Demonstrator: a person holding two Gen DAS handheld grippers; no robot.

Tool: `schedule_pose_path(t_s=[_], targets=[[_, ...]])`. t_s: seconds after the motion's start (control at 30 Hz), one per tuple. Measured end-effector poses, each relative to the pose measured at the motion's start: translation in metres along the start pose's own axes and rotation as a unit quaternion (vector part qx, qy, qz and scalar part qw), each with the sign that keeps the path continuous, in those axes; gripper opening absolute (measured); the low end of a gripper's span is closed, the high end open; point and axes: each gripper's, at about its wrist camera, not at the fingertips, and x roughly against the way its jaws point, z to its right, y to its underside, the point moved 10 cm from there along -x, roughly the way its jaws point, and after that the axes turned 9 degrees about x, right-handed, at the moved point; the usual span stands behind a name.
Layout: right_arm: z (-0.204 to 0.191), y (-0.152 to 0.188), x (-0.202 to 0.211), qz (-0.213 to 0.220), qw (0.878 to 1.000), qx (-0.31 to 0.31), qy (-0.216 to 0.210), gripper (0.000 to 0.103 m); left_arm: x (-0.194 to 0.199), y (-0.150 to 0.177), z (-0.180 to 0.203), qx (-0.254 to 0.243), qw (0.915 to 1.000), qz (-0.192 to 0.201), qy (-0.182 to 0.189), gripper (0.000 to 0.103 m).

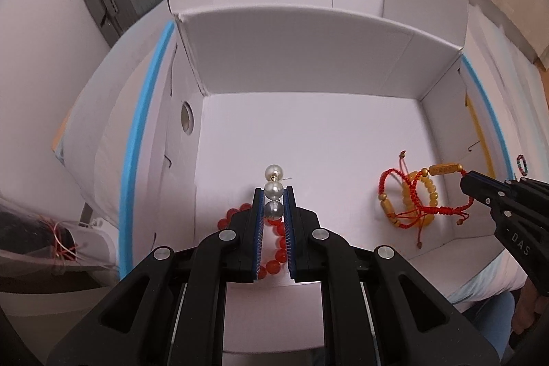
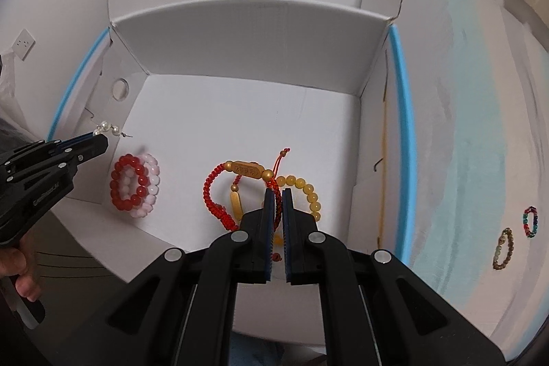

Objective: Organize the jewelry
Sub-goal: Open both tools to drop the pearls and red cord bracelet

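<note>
Left wrist: pearl earring (image 1: 273, 191) above box floor (image 1: 308, 126).

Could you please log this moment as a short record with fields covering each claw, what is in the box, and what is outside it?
left claw: shut on pearl earring, above the red bead bracelet
right claw: shut on red cord bracelet
box: open, white; holds red, pink and yellow bead bracelets
outside box: two small bracelets to its right

Red bead bracelet (image 1: 274, 246) half hidden behind jaws; bedspread (image 2: 480, 126) at right blurred.
</note>
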Motion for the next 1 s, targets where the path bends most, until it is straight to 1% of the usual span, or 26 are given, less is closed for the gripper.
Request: schedule_pose_path(t_s=[0.37, 0.47, 0.63, 0.67, 0.7, 0.73, 0.77, 0.8, 0.83, 0.87, 0.9, 1.0], targets=[[-0.003, 0.005, -0.034, -0.033, 0.999, 0.003, -0.002, 0.004, -0.034, 0.011, -0.006, -0.002, 0.9993, -0.038, -0.002, 0.01], [-0.002, 0.005, -0.037, -0.035, 0.999, 0.003, -0.004, 0.007, -0.039, 0.012, -0.008, -0.001, 0.9991, -0.042, -0.003, 0.01], [-0.003, 0.004, -0.039, -0.035, 0.999, 0.003, -0.005, 0.008, -0.04, 0.011, -0.01, -0.002, 0.9991, -0.041, -0.007, 0.011], [-0.005, 0.004, -0.039, -0.034, 0.999, 0.004, -0.005, 0.012, -0.039, 0.011, -0.011, -0.001, 0.9993, -0.038, -0.008, 0.012], [-0.005, 0.003, -0.037, -0.031, 1.0, 0.004, -0.006, 0.025, -0.037, 0.01, -0.011, -0.001, 0.9994, -0.035, -0.009, 0.014], [-0.005, 0.003, -0.034, -0.027, 1.0, 0.004, -0.004, 0.033, -0.034, 0.01, -0.01, -0.002, 0.9994, -0.032, -0.011, 0.017], [-0.006, 0.001, -0.03, -0.018, 1.0, 0.003, -0.006, 0.04, -0.032, 0.01, -0.01, -0.002, 0.9995, -0.028, -0.013, 0.027], [-0.007, -0.003, -0.027, -0.014, 1.0, 0.003, -0.007, 0.045, -0.029, 0.01, -0.01, -0.003, 0.9997, -0.022, -0.013, 0.034], [-0.008, -0.004, -0.024, -0.011, 1.0, 0.004, -0.008, 0.047, -0.027, 0.01, -0.01, -0.003, 0.9997, -0.018, -0.014, 0.035], [-0.009, -0.006, -0.02, -0.007, 1.0, 0.005, -0.009, 0.051, -0.025, 0.01, -0.01, -0.004, 0.9997, -0.016, -0.016, 0.036], [-0.011, -0.008, -0.016, -0.002, 1.0, 0.006, -0.01, 0.055, -0.023, 0.009, -0.011, -0.004, 0.9997, -0.015, -0.017, 0.041], [-0.008, -0.014, -0.003, 0.013, 1.0, 0.006, -0.011, 0.062, -0.015, 0.009, -0.013, -0.003, 0.9998, -0.005, -0.019, 0.05]])
